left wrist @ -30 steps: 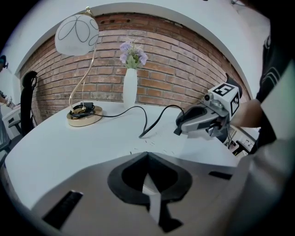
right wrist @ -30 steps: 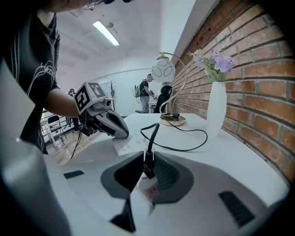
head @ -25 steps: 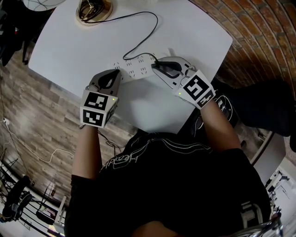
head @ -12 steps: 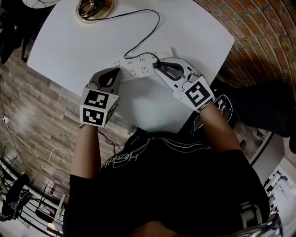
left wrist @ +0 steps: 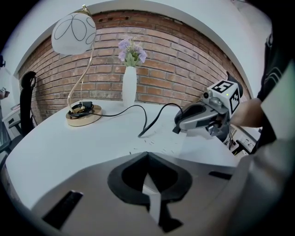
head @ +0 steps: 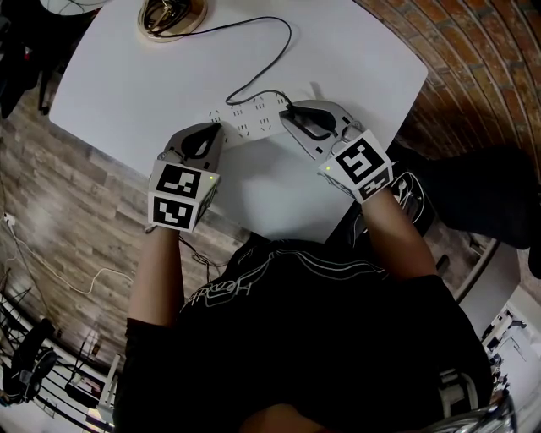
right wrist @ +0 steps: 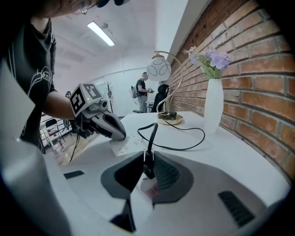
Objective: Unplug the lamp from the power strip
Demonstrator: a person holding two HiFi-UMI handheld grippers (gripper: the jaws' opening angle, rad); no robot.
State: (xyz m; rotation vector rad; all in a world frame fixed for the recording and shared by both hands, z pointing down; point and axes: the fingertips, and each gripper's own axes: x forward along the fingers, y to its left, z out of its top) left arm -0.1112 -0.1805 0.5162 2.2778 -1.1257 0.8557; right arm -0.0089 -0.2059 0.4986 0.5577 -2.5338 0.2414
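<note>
The white power strip (head: 245, 118) lies on the white table (head: 127, 84). My left gripper (head: 213, 134) is shut, its tips resting on the strip's left end (left wrist: 161, 140). At the strip's right end my right gripper (head: 287, 113) is shut on the lamp's black plug (right wrist: 148, 162). The black cord (head: 270, 59) loops from the plug to the gold lamp base (head: 172, 15). Whether the prongs are clear of the socket is hidden by the jaws. In the left gripper view the right gripper (left wrist: 177, 129) hangs just over the strip. The right gripper view shows the left gripper (right wrist: 110, 133) across the strip (right wrist: 125, 143).
A white vase with purple flowers (right wrist: 213, 103) stands by the brick wall, to the right of the lamp (left wrist: 73, 34). The table's near edge (head: 279, 232) runs just behind both grippers. A person (right wrist: 140, 94) stands far off in the room.
My right gripper has shifted slightly away from me with the plug, and the strip's right end has swung a little with it. The left gripper has stayed in place.
</note>
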